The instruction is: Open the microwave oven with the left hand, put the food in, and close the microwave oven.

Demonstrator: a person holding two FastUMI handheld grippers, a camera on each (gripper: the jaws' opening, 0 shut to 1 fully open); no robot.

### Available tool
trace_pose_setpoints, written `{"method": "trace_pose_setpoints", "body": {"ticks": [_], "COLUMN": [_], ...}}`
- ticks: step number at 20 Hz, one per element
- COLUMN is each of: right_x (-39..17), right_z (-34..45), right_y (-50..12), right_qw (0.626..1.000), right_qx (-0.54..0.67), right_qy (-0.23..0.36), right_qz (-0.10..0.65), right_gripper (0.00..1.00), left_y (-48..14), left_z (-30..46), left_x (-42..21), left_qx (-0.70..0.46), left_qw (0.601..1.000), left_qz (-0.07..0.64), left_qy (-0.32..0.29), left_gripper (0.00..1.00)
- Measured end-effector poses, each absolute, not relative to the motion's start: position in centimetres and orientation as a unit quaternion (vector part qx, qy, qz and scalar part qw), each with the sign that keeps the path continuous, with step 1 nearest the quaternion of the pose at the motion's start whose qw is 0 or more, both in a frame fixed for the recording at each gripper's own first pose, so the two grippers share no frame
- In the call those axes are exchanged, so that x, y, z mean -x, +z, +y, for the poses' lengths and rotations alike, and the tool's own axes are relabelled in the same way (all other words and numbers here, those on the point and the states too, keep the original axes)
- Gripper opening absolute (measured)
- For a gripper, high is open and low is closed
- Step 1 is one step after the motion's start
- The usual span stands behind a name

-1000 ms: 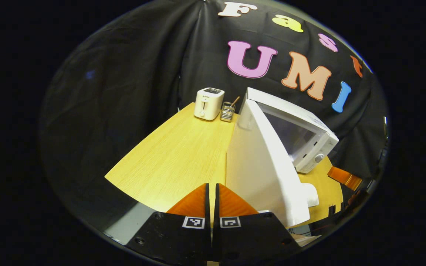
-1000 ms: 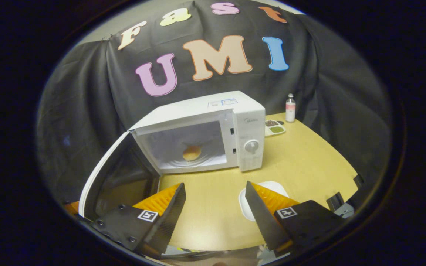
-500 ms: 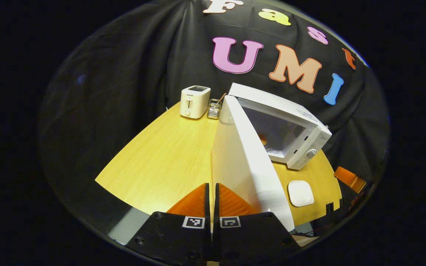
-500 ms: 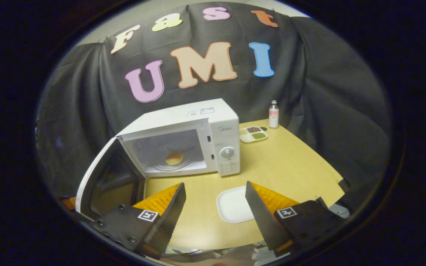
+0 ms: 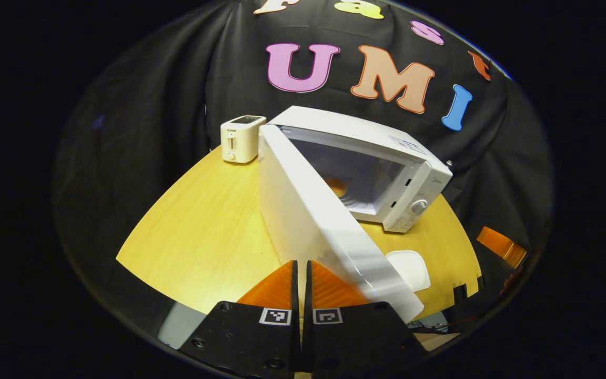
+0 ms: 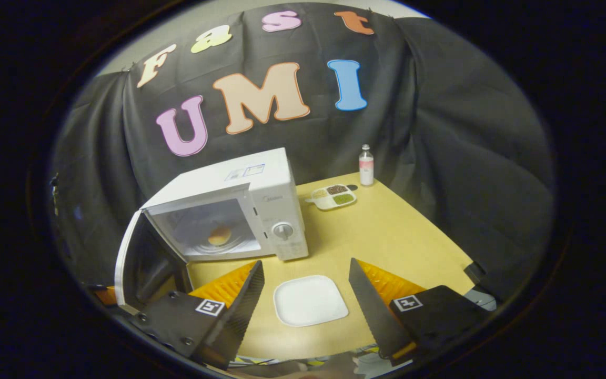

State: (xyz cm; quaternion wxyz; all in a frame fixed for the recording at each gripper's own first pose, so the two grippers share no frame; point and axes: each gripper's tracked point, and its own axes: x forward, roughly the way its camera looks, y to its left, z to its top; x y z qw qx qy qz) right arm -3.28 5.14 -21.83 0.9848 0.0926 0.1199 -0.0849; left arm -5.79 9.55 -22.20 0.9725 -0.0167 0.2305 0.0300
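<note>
Since a second ago the microwave oven door (image 5: 324, 226) has swung partway back toward the microwave oven (image 6: 229, 210), and the right hand-held gripper (image 6: 305, 295) has drawn back, so the white plate (image 6: 311, 300) now lies whole between its wide-spread fingers, which hold nothing. The left hand-held gripper (image 5: 301, 284) has its fingers pressed together, empty, just beside the door's outer face. The food (image 6: 219, 235) sits inside on the turntable. A toaster (image 5: 241, 138) stands at the tabletop's (image 5: 203, 231) far edge.

On the table (image 6: 397, 237) the microwave oven (image 6: 261, 181) is set with its door (image 6: 124, 258) swung open at left — food (image 6: 219, 235) inside, a plate (image 6: 310, 300) before it, a divided dish (image 6: 333, 196) and bottle (image 6: 366, 165) behind at right.
</note>
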Motion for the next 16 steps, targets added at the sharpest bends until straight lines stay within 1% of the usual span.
{"method": "trace_pose_setpoints", "body": {"ticks": [1, 2, 3, 4, 5, 6, 7, 8, 9, 15, 16], "right_x": [3.1, 3.0, 2.6, 2.4, 2.0, 1.7, 1.3, 1.0, 0.8, 0.4, 0.3], "right_z": [4.5, 3.7, 2.8, 2.0, 1.4, 0.8, -0.2, -0.8, -1.5, -6.5, -7.1], "right_y": [-21.7, -21.4, -21.0, -20.6, -20.5, -20.4, -20.2, -20.1, -20.1, -19.6, -19.5], "right_qw": [0.985, 0.985, 0.986, 0.986, 0.985, 0.986, 0.986, 0.986, 0.986, 0.987, 0.987], "right_qx": [-0.091, -0.092, -0.094, -0.099, -0.105, -0.108, -0.109, -0.109, -0.109, -0.109, -0.108], "right_qy": [-0.083, -0.083, -0.083, -0.081, -0.079, -0.078, -0.077, -0.075, -0.073, -0.079, -0.079], "right_qz": [0.121, 0.119, 0.114, 0.111, 0.108, 0.104, 0.101, 0.099, 0.098, 0.086, 0.084], "right_gripper": [0.92, 0.92, 1.0, 0.92, 0.92, 1.0, 1.0, 0.92, 0.92, 0.92, 1.0], "left_y": [-22.4, -22.5, -22.5, -22.4, -22.4, -22.4, -22.5, -22.3, -22.5, -22.2, -22.1], "left_z": [8.7, 7.9, 7.1, 6.3, 5.6, 5.1, 4.6, 4.1, 3.6, 1.0, 0.5], "left_x": [5.5, 5.1, 4.9, 4.6, 4.3, 3.9, 3.5, 3.2, 2.8, 0.5, 0.1], "left_qx": [0.014, 0.012, 0.01, 0.008, 0.006, 0.004, 0.0, -0.004, -0.007, -0.012, -0.01], "left_qw": [0.972, 0.972, 0.972, 0.972, 0.973, 0.973, 0.973, 0.973, 0.973, 0.975, 0.975], "left_qz": [0.232, 0.233, 0.233, 0.232, 0.231, 0.23, 0.231, 0.229, 0.228, 0.216, 0.213], "left_qy": [0.029, 0.026, 0.023, 0.021, 0.021, 0.022, 0.025, 0.028, 0.031, 0.057, 0.061], "left_gripper": [0.01, 0.01, 0.01, 0.01, 0.01, 0.01, 0.01, 0.03, 0.01, 0.01, 0.01]}}
